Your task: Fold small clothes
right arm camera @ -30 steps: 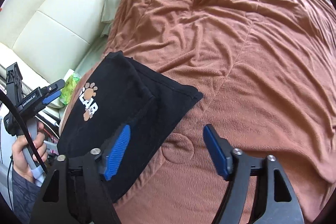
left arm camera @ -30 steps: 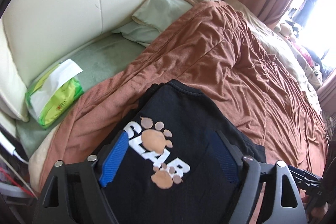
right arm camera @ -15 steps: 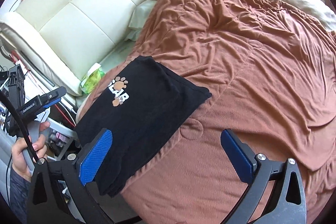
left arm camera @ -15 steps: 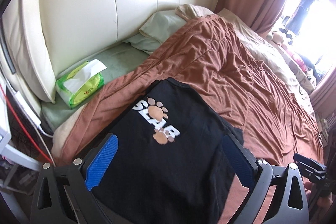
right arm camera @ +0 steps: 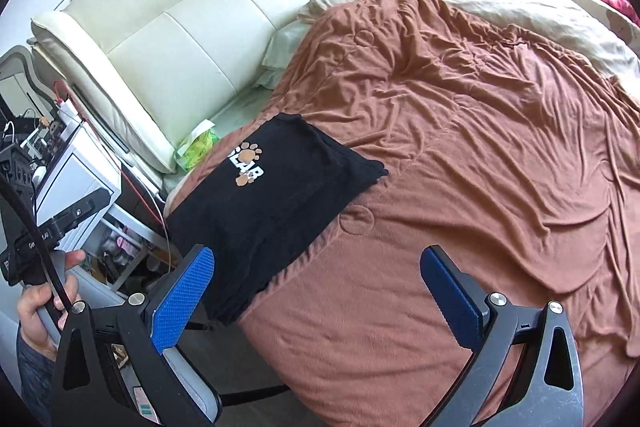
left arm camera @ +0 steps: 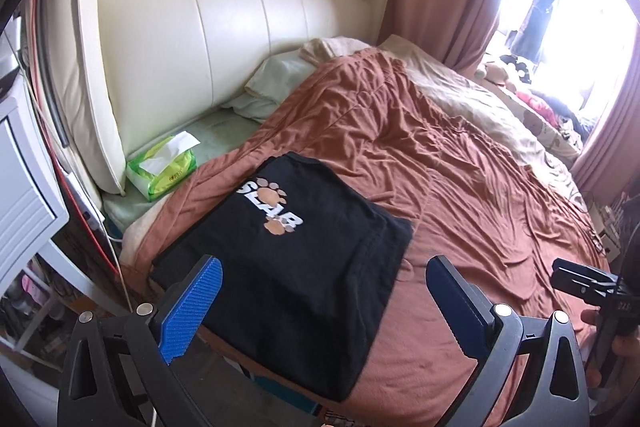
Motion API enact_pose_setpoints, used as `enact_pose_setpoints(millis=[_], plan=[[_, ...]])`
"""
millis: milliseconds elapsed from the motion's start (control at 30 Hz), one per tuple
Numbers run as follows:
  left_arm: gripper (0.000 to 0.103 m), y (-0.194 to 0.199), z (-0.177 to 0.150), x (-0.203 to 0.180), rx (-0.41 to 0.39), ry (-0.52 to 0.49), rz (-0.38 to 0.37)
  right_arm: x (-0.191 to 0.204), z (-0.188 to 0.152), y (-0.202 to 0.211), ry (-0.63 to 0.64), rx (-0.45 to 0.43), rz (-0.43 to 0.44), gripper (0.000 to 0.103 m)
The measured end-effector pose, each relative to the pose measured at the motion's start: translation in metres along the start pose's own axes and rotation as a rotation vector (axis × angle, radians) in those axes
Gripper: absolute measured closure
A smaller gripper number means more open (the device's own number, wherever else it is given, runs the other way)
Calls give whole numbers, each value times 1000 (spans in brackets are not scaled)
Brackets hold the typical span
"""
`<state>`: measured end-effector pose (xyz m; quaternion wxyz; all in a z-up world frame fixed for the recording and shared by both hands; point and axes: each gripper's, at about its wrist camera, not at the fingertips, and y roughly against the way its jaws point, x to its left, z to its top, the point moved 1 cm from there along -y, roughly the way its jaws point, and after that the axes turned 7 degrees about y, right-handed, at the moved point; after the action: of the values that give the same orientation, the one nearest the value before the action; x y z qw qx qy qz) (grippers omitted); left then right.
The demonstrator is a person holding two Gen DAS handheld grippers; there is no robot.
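A black garment (left arm camera: 296,259) with a white and orange paw print lies folded into a rectangle at the near left corner of the brown blanket (left arm camera: 460,163). Its near end hangs over the bed edge. My left gripper (left arm camera: 326,291) hovers open above and in front of it, holding nothing. In the right wrist view the same garment (right arm camera: 276,203) lies left of centre. There my right gripper (right arm camera: 316,287) is open and empty, raised over the blanket's (right arm camera: 480,147) near edge, to the garment's right.
A cream padded headboard (left arm camera: 224,39) backs the bed, with a green tissue pack (left arm camera: 162,169) and pale pillow (left arm camera: 276,83) below it. A white cabinet (right arm camera: 80,179) stands left of the bed. A hand (right arm camera: 40,303) holds the other gripper's handle. Soft toys and curtains sit far right.
Both grippers have pulled back and up from the garment, so more of the bed and room shows. The garment stays flat on the blanket.
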<state>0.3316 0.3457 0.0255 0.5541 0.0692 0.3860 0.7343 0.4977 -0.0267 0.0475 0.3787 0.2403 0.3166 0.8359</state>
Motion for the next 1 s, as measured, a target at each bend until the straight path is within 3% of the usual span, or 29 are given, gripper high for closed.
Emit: enact_pose_setpoints(millis=[333,1000], plan=[[1,54,-46,-35,-40,-43,-52,1,-39,79,-3,-58,-5,0],[1,118,-164,-104,-90,-199,-146,18,-154,215,-2,-177,-159,0]])
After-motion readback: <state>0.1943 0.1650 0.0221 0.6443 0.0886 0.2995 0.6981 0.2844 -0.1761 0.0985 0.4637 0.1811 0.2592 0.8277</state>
